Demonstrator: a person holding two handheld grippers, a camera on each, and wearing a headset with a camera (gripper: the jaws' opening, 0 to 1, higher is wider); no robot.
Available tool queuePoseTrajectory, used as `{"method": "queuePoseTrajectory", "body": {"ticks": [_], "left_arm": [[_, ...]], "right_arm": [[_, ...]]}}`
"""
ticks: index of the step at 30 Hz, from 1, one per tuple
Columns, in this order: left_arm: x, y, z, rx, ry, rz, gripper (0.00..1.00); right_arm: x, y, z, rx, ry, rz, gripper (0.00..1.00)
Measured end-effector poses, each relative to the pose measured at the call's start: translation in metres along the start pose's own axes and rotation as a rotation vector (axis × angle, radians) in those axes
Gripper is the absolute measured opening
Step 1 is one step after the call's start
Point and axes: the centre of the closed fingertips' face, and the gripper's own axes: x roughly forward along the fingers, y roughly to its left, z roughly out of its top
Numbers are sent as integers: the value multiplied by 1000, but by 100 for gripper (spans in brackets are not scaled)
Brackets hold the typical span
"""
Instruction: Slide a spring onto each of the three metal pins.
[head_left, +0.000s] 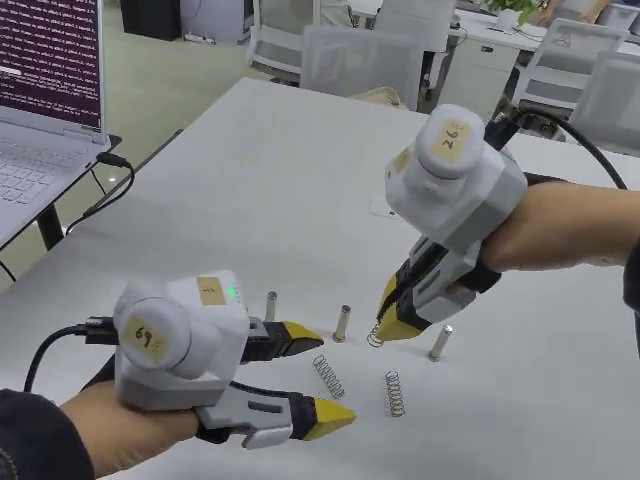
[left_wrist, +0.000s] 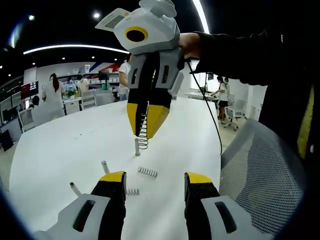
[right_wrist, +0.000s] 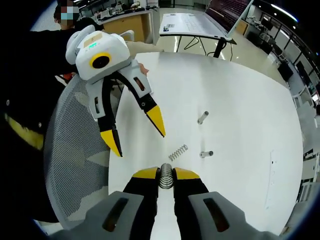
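At centre right of the head view, my right gripper (head_left: 392, 322) has its jaws clamped on one spring (head_left: 375, 337), which pokes out below the yellow tips.

Finding: this held spring sits between the middle pin (head_left: 342, 323) and the right-hand pin (head_left: 440, 342), and is over neither. The left-hand pin (head_left: 270, 305) stands further off, close to my left gripper (head_left: 322, 376). All three pins stand upright on the white table (head_left: 250, 180), and all three are bare.

In the left gripper view the held spring hangs roughly upright from the tips. Its lower end is level with the top of the farthest pin (left_wrist: 137, 146) and just to that pin's right. I cannot tell whether they touch.

Judgement: the spring's long axis runs close to the pin's. The coming move therefore turns on a small sideways shift to bring the lower coil over a pin top, followed by a descent.

My left gripper, at lower left, has its jaws wide apart and holds nothing. Two loose springs (head_left: 394, 392) lie flat at lower centre, one just ahead of the left tips. The left gripper is the nearer to them.
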Motion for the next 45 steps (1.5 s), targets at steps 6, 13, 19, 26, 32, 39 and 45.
{"method": "queuePoseTrajectory", "body": {"ticks": [6,13,19,26,32,39,45], "left_arm": [[-14,10,-5,-22,6,44,45],[-30,15,-17,-55,12,82,45],[-37,12,-26,-66,20,93,44],[-44,11,-28,-80,10,105,44],[-44,10,-30,-94,0,109,43],[-44,12,-29,-103,-7,112,43],[-42,13,-29,-109,-5,109,42]], "right_arm": [[4,-5,10,-4,-10,0,8],[9,-19,31,7,-40,-6,8],[20,-36,45,11,-47,-17,8],[32,-54,49,27,-42,-20,8],[40,-76,35,53,8,-41,8],[44,-87,14,78,67,-60,8],[51,-89,9,85,86,-59,8]]}}
